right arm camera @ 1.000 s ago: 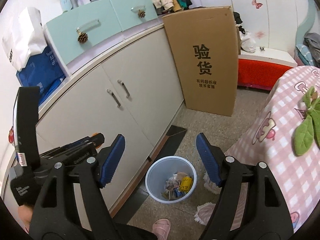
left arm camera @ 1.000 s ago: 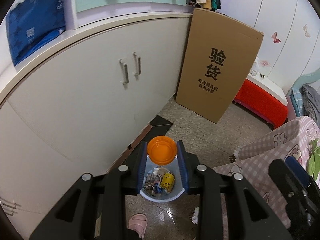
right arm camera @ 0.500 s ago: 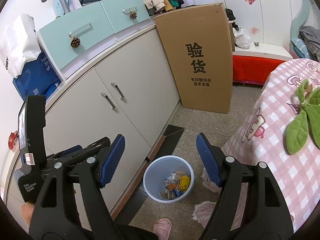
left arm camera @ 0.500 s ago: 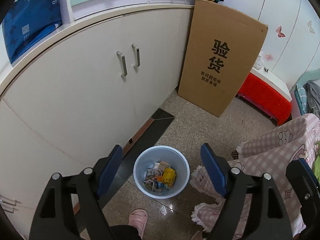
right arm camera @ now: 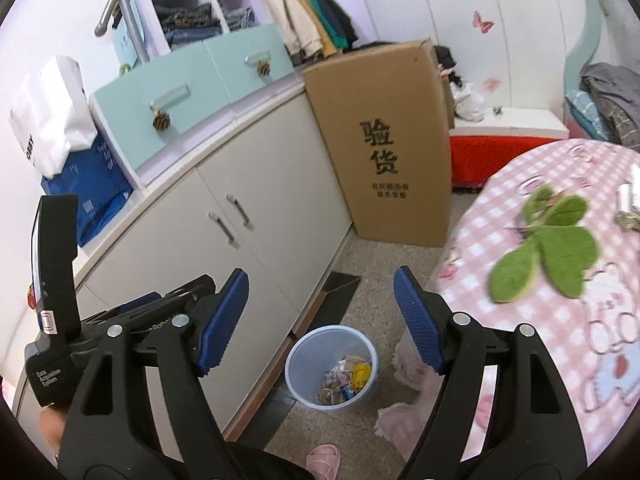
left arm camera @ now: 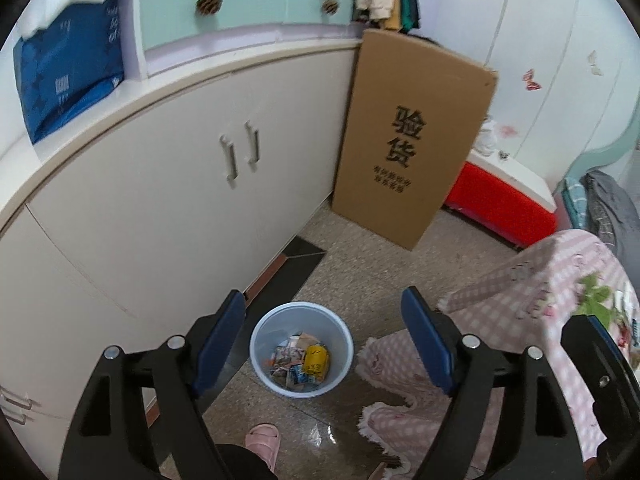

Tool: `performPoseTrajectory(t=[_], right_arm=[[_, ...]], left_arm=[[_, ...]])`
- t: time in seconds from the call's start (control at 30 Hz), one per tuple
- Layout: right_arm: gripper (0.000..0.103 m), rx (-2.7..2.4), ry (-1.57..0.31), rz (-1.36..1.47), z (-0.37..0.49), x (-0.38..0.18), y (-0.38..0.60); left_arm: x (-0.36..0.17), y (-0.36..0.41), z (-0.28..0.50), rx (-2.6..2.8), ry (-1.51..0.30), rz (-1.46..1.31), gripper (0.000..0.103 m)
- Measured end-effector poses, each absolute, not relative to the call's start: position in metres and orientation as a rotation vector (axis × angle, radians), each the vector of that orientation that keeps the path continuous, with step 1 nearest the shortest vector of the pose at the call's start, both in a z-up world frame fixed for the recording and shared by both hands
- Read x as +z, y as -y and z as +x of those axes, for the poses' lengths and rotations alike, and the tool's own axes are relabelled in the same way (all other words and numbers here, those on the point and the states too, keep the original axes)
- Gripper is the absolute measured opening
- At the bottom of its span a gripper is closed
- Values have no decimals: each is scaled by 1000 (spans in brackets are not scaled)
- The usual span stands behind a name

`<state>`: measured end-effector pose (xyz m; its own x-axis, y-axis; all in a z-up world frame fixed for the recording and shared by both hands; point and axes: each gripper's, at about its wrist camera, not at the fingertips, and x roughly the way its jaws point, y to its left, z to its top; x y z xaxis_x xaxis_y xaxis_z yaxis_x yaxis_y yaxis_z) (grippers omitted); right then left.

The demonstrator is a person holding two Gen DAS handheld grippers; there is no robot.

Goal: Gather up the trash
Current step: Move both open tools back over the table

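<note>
Left wrist view: my left tool (left arm camera: 322,344) stands wide and empty above the bin (left arm camera: 301,354), trash (left arm camera: 301,362) inside. Right tool (right arm camera: 320,322) likewise wide, empty. Deposit step judged complete; next calls for locating further trash on the surface (right arm camera: 600,280) beside the bin.

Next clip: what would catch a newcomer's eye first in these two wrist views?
Most striking is the tall cardboard box with bold black characters, leaning against the cream cabinet. On the floor below, framed by the open, empty left gripper, stands a pale blue trash bin with wrappers and a yellow can inside. In the right wrist view, a green leaf-shaped cloth lies on the pink checked tablecloth.
</note>
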<state>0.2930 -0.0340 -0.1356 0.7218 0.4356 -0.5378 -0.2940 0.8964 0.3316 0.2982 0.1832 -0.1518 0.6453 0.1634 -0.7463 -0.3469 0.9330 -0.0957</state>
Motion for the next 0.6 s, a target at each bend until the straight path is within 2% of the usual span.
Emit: performPoseTrajectory(t=[0.33,0.6], right_arm=[[78,285,-573,283,259,-112,118],[79,109,-538,360,240,-113,220]], left_arm=[[-113,-94,281,129,-759,-174,79],[-104,-1,289,-16,-756,-91,79]])
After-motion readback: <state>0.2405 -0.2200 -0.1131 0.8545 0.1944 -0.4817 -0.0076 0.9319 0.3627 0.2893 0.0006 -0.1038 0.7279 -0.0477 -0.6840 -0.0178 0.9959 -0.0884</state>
